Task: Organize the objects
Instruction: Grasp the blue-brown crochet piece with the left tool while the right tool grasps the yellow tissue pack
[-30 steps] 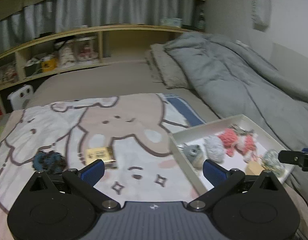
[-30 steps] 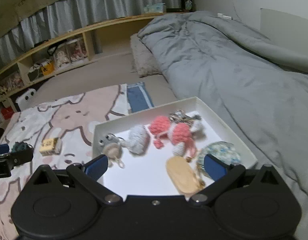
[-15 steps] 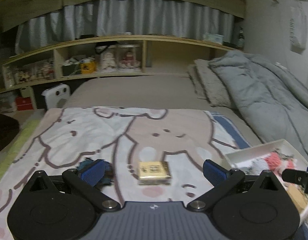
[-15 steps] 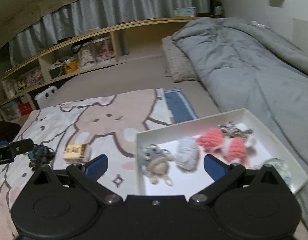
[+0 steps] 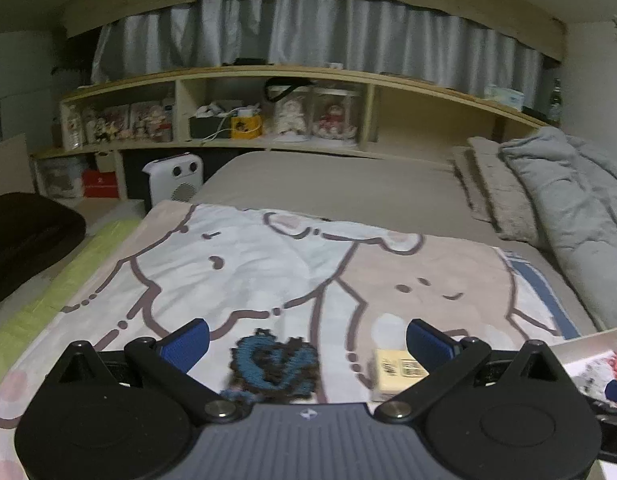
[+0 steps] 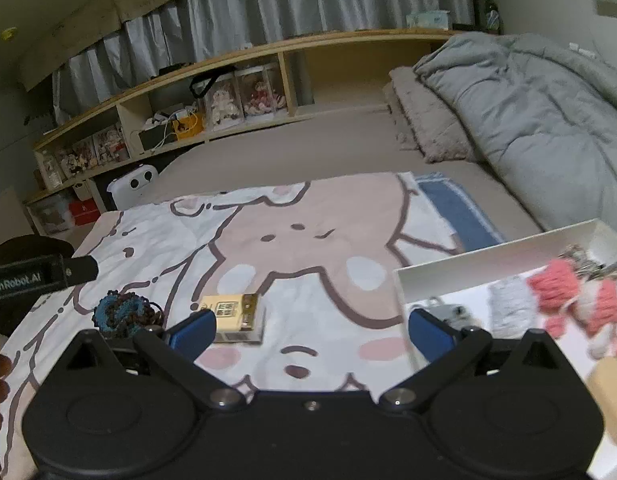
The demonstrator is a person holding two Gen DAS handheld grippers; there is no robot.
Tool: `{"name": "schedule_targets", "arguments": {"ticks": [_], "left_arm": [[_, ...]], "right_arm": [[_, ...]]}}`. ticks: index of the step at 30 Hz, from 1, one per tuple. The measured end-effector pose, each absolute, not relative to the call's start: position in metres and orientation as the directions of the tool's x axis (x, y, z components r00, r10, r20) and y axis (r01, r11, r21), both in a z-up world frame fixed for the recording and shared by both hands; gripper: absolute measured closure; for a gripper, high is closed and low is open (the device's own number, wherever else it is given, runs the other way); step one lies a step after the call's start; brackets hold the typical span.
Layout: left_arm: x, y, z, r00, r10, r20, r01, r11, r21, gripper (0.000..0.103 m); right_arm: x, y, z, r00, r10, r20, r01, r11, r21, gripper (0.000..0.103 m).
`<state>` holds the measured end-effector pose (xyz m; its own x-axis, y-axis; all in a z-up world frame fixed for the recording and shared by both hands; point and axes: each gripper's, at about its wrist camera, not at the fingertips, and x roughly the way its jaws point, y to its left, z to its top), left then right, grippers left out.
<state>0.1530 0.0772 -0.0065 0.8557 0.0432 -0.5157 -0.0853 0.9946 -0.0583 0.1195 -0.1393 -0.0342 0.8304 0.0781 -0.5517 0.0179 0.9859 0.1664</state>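
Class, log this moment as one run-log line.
left gripper: open, over blue crochet charm | right gripper: open, empty | yellow box: on blanket

A blanket [image 6: 308, 248] lay spread on the bed [image 6: 292, 152]. On its near part sat a crocheted charm [image 6: 122, 314], with a small box [image 6: 236, 318] just to its right, the two apart. Further right, on the bed's near right side, stood a tray [image 6: 488, 252] holding several knitted toys [image 6: 560, 288]. A folded quilt [image 6: 540, 112] lay along the right, a pillow [image 6: 428, 120] against its left edge. Shelves [image 6: 236, 92] ran along the far side, with a heater [image 6: 134, 186] at the far left.
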Motion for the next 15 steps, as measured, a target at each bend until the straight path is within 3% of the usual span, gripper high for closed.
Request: {"name": "schedule_targets", "arguments": {"ticks": [15], "left_arm": [[0.189,0.115,-0.06,0.791,0.039,-0.611,-0.126,0.987,-0.1,0.0]], "right_arm": [[0.171,-0.086,-0.088,0.824,0.127,-0.551,-0.017,0.979,0.201,0.0]]}}
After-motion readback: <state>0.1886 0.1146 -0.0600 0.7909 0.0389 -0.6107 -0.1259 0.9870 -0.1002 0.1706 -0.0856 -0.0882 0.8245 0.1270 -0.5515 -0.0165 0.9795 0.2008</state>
